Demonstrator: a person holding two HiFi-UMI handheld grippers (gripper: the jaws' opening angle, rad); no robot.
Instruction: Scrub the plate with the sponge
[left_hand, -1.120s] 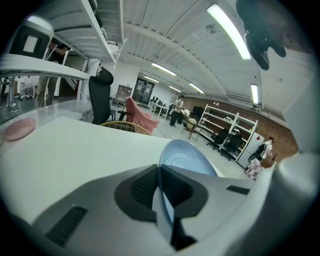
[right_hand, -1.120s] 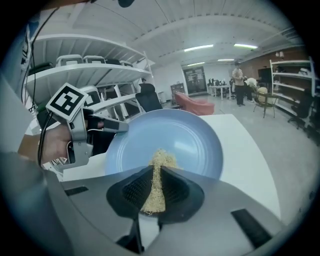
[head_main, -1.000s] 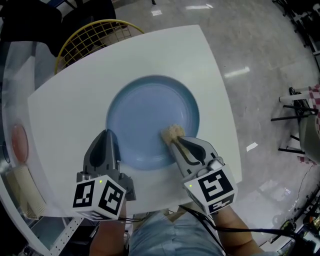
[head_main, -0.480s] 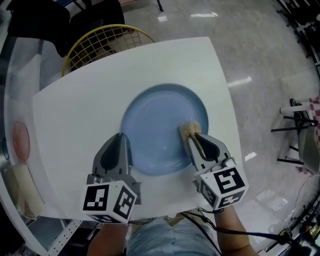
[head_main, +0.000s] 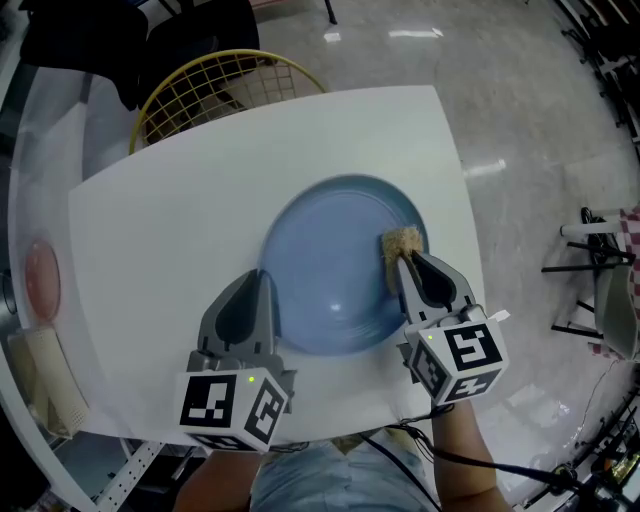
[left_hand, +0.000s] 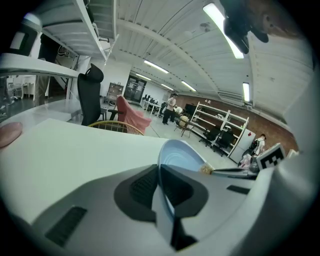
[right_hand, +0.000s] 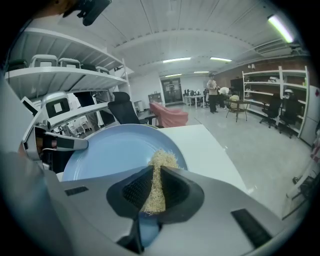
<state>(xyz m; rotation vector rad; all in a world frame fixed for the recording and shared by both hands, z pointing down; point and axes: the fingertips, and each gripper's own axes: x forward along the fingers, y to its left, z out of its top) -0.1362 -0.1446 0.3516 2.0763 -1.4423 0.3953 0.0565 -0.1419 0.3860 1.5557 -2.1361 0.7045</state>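
Clamping the blue plate (head_main: 330, 260) by its near-left rim in the left gripper (head_main: 261, 280), jaws clenched on that rim, plate sitting on the white table (head_main: 170, 230). Pinching the tan fibrous sponge (head_main: 402, 241) in the right gripper (head_main: 405, 262), jaws grasping it, sponge touching the plate's right side just inside the rim.

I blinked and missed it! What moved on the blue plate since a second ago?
The right gripper slid the sponge farther out along the plate's right side, toward the rim. Nothing was grabbed or dropped: it still pinches the sponge, and the left gripper still clamps the plate's near edge.
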